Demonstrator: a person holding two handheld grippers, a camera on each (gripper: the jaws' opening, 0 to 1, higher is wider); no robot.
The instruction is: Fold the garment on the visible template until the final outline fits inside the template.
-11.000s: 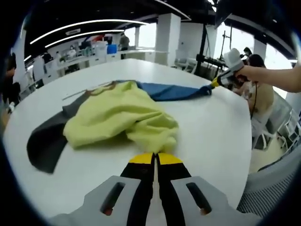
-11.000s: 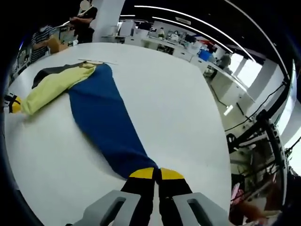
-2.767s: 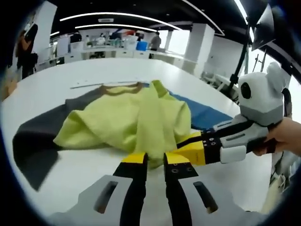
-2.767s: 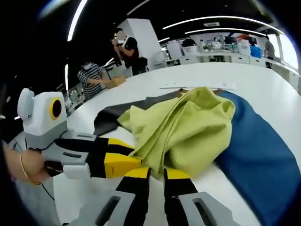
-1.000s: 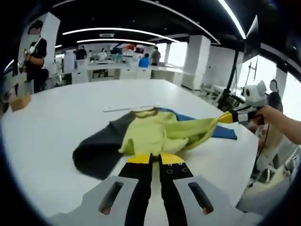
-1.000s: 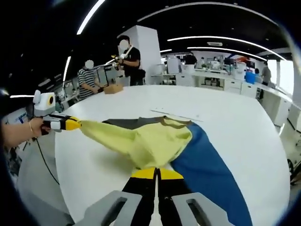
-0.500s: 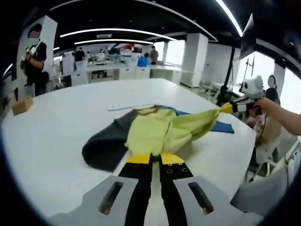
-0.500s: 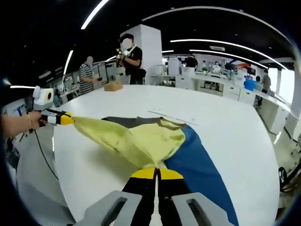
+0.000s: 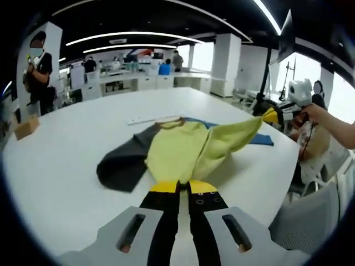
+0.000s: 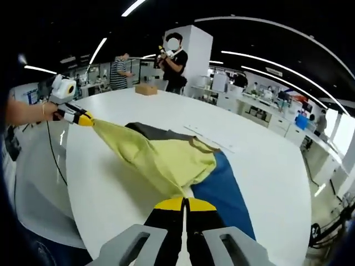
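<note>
Left gripper point(image 9: 183, 187), jaws clenched on the hem of one garment point(image 9: 186, 149) in grey, yellow and blue, lifted off the white table point(image 9: 66, 160); right gripper point(image 10: 184, 204), likewise clamped on the yellow cloth, stretched taut between the two. Likely faults: uneven pull, edge slipping from a jaw, cloth bunching off-template. Count: one garment, two grippers, one pale strip point(image 9: 147, 118) behind the collar

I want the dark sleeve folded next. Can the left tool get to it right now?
Probably not yet: the left tool is shut on the yellow cloth. The dark sleeve lies open beside it.
</note>
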